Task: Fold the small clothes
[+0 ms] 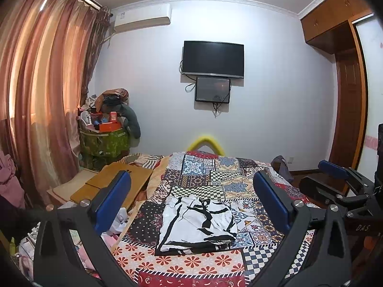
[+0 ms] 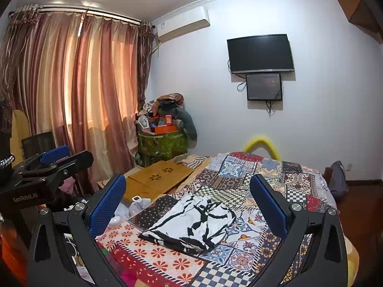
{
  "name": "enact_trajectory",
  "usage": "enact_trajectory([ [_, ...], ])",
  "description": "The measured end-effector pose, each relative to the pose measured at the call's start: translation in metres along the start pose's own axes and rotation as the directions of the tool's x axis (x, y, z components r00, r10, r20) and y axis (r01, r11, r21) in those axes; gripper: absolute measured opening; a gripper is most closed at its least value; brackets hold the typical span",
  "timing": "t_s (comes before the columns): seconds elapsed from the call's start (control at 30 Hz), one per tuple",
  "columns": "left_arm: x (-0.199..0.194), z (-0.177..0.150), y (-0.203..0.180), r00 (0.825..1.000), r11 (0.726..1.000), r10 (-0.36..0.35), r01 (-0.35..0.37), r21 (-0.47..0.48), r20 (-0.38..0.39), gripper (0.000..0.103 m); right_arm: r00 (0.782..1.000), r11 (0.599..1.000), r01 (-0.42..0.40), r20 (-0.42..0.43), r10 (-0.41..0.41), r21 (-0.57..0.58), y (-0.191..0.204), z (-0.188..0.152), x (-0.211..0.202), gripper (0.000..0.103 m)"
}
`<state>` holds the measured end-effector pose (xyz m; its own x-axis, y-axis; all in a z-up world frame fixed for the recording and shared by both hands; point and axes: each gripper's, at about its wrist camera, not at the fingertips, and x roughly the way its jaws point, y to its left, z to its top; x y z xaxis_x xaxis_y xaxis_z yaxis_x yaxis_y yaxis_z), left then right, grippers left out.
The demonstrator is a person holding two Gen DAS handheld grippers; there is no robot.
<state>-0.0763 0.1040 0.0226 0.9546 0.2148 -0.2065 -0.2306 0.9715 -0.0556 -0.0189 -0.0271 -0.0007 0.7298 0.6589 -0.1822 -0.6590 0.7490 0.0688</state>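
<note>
Trouble looks likeliest at the pickup — both the left gripper [image 1: 191, 196] and right gripper [image 2: 188, 196] hover empty, jaws spread wide, with the black-and-white garment [image 1: 197, 224] lying flat just ahead between their fingers. A deep pinch could snag the patchwork quilt [image 1: 215, 177] beneath — dragging both.

Black fingers [image 1: 311, 217], blue pads [image 1: 112, 201], silver screws [image 1: 84, 202].

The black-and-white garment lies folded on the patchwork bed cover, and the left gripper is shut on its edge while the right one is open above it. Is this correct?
Not quite. The left gripper is not shut on the garment: the left wrist view shows its jaws wide apart, holding nothing. The rest stands: the garment lies folded on the cover, and the right gripper is open above it.
</note>
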Motion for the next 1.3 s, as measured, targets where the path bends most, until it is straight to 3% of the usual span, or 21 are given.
enact_trajectory([
  [1.3,0.012,-0.007,-0.001,0.999,1.000,-0.017,0.016,-0.025,-0.036,0.103,1.000,1.000,-0.002,-0.019,0.002,0.028,-0.003,-0.003,-0.002,0.103],
])
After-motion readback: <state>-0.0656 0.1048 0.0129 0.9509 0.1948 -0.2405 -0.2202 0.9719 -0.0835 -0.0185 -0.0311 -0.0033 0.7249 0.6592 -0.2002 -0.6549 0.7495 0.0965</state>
